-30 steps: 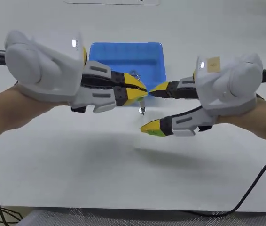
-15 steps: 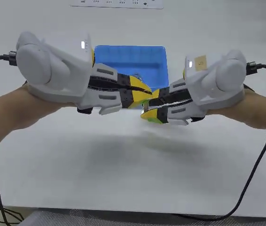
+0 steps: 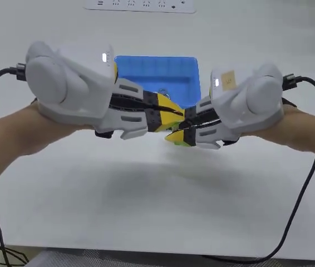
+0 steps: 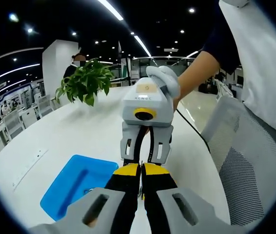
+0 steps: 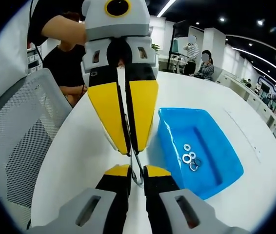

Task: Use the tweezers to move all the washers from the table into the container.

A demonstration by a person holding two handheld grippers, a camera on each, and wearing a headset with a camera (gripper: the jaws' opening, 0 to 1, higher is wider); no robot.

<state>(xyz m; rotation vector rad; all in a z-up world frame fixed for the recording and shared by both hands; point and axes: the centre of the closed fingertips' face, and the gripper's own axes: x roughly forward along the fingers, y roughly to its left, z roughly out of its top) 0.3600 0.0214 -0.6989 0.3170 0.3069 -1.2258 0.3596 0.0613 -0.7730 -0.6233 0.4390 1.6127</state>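
My left gripper (image 3: 173,113) and right gripper (image 3: 180,128) meet tip to tip over the white table, in front of the blue container (image 3: 157,71). In the right gripper view the left gripper's yellow jaws come down from the top, shut on thin metal tweezers (image 5: 136,171). My right gripper (image 5: 138,171) has its jaws shut on the same tweezers from below. Several washers (image 5: 190,157) lie in the blue container (image 5: 216,161). In the left gripper view my left gripper (image 4: 142,170) faces the right gripper, with the container (image 4: 74,187) to its lower left.
A white power strip (image 3: 141,5) lies at the table's far edge. Black cables (image 3: 299,206) trail from both grippers toward the front edge. A potted plant (image 4: 87,83) and a mesh chair (image 4: 245,161) stand in the left gripper view.
My right gripper has moved left to the left gripper's tips and shut its jaws, which stood wide open a second ago. The tweezer tip that hung between them is now covered in the head view.
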